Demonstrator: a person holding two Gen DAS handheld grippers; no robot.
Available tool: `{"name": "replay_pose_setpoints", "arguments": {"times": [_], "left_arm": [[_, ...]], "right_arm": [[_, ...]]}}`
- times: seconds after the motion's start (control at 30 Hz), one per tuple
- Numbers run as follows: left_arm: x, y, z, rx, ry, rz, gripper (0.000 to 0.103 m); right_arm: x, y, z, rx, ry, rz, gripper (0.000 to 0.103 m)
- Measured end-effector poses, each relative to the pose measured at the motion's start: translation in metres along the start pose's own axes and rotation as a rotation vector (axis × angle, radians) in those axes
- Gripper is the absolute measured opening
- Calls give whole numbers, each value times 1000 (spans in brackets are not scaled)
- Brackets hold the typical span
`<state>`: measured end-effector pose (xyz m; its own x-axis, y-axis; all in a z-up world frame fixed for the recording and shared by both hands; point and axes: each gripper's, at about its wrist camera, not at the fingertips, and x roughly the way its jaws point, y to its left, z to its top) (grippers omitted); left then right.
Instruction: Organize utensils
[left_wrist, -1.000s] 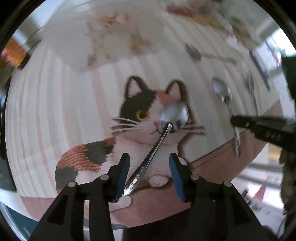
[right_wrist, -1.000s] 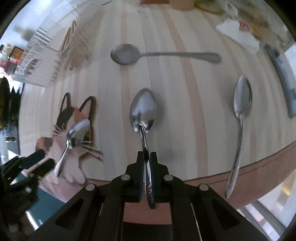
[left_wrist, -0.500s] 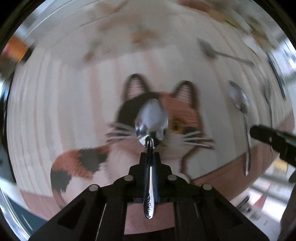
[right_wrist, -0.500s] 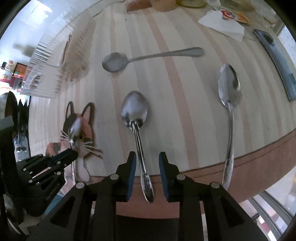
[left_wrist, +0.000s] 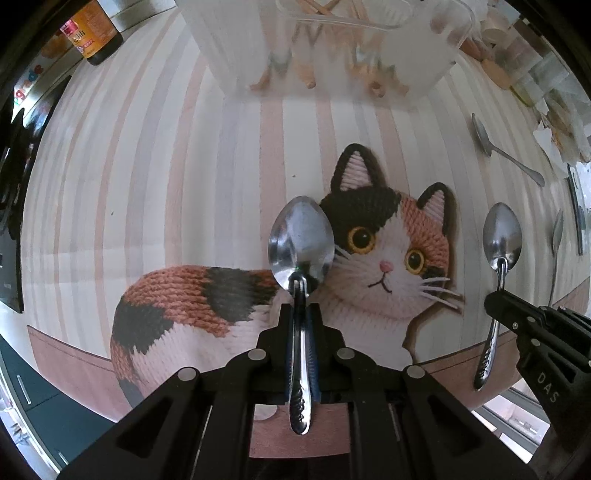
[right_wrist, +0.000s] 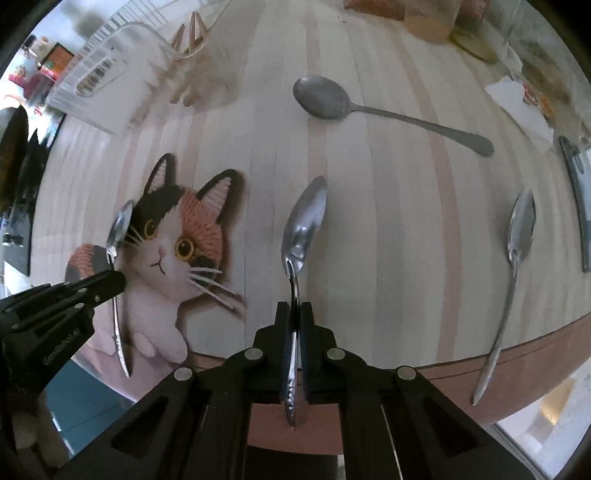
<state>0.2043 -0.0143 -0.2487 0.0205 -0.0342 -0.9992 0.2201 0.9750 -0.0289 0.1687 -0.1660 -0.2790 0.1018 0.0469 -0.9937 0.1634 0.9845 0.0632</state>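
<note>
Lying loose on the striped table (right_wrist: 388, 221): two spoons, beside a cat picture (left_wrist: 373, 258).
Each tool is gripping one shiny spoon: left tool (left_wrist: 301, 314), right tool (right_wrist: 294, 314).

A striped wooden table (right_wrist: 388, 206) is occupied at its near left by a knitted calico cat mat (right_wrist: 173, 258), behind which a clear plastic utensil basket (left_wrist: 325, 48) is placed. A dull grey steel spoon (right_wrist: 369, 107) is laid at the far centre, and a shiny slender spoon (right_wrist: 513, 266) at the near right.
</note>
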Motion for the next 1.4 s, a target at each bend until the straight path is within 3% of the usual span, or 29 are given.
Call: {"name": "replay_pose_setpoints", "arguments": {"times": [0.4, 0.57, 0.8, 1.07, 1.2, 1.27, 1.4], "left_arm": [[0, -5, 0, 8, -12, 26, 4], [-21, -7, -7, -9, -85, 65, 4], [-82, 8, -6, -49, -214, 76, 0], [-120, 35, 5, -127, -288, -15, 0], [-92, 62, 0, -196, -226, -101, 4], [-71, 71, -5, -205, -152, -131, 5], [-28, 58, -15, -99, -14, -144, 11]], "right_arm": [[13, 20, 14, -11, 28, -56, 5], [8, 9, 5, 19, -2, -30, 2], [-25, 11, 12, 25, -84, 21, 2], [-88, 17, 38, 12, -213, 85, 2], [-97, 10, 38, 12, -225, 98, 2], [-88, 4, 40, 28, -204, 103, 2], [-68, -6, 27, 66, -145, 114, 2]]}}
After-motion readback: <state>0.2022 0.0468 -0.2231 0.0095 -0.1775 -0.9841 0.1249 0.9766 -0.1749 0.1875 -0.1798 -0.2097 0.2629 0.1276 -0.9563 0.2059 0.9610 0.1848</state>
